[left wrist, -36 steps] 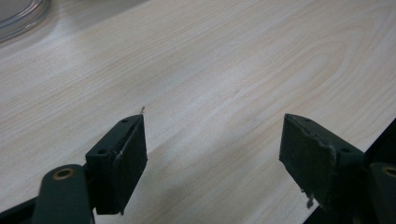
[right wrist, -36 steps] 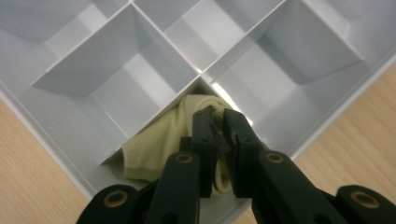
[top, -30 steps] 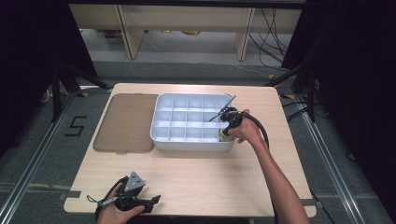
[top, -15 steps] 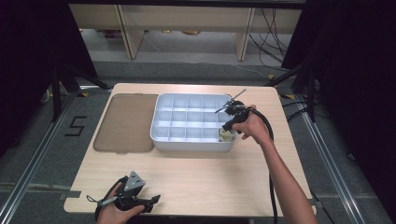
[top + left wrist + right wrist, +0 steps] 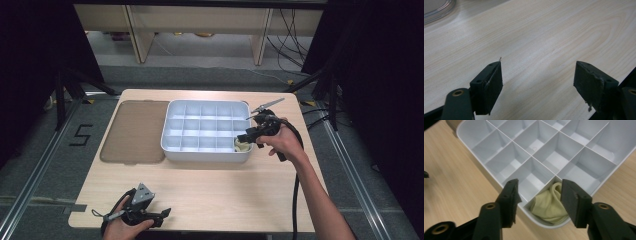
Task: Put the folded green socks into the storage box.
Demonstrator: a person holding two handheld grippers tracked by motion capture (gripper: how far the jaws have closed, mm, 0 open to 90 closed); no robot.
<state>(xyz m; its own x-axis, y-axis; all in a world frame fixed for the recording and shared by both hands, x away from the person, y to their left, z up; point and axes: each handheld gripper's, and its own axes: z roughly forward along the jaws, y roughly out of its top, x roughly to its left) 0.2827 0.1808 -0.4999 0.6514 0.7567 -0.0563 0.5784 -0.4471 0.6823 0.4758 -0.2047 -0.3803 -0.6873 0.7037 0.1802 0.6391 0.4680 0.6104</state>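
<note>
My right gripper (image 5: 537, 200), jaws just opening, hangs empty above the yellow cloth (image 5: 550, 203) in the tray (image 5: 477, 131)'s corner compartment; my left gripper (image 5: 537, 82) gapes wide over bare table (image 5: 544, 32); floor tape (image 5: 81, 135) reads 5.

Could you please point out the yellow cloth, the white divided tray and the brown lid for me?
yellow cloth (image 5: 549, 205): right gripper view, middle of its folds.
white divided tray (image 5: 205, 155): high view, near outer wall.
brown lid (image 5: 135, 131): high view, flat centre.

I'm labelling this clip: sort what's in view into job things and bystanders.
In the job:
- pale yellow cloth, in a corner compartment
- white divided tray
- right gripper, jaws just opened, empty, above the cloth

Lying about:
- brown lid beside the tray
- left gripper, open over bare table
</note>
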